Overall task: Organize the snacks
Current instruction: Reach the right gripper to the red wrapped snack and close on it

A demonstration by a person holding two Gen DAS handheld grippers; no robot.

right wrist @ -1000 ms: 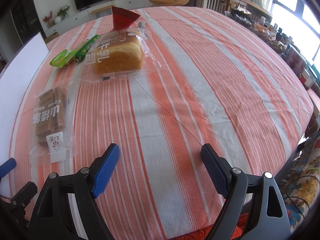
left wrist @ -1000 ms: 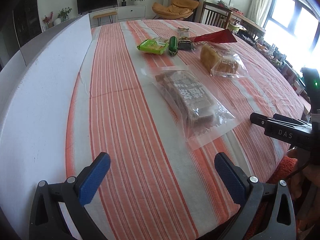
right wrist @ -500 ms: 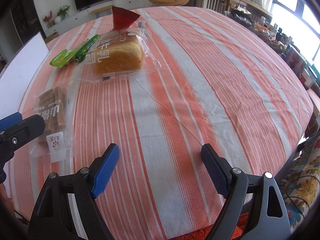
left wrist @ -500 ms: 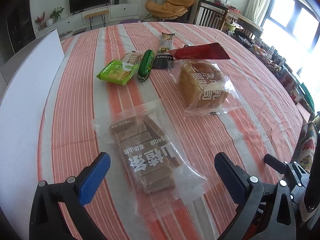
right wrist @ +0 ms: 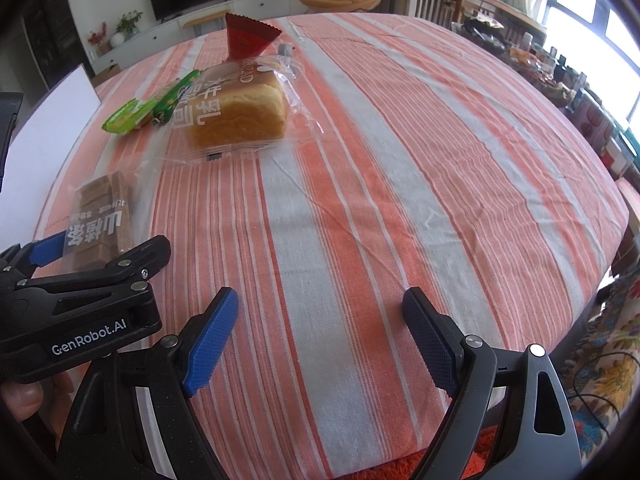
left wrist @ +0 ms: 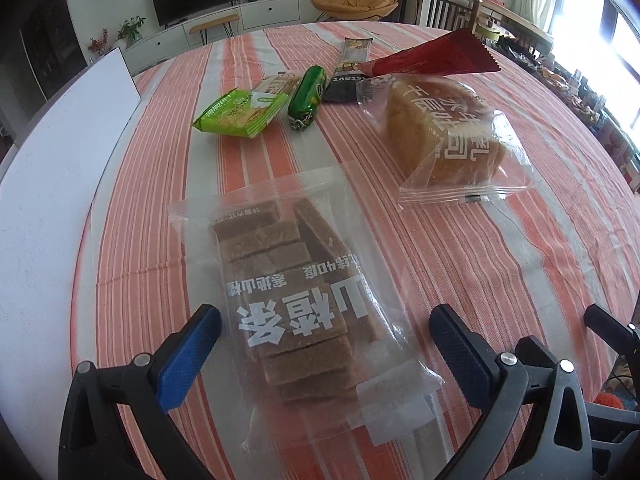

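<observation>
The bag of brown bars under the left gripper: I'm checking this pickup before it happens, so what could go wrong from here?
1. The bag of brown bars is wide, slick clear plastic; the open left gripper may catch only loose film, so it slips.
2. Squeezing hard could crack the stacked bars.
3. The right gripper hovers close beside the left; the two tools could bump.
</observation>
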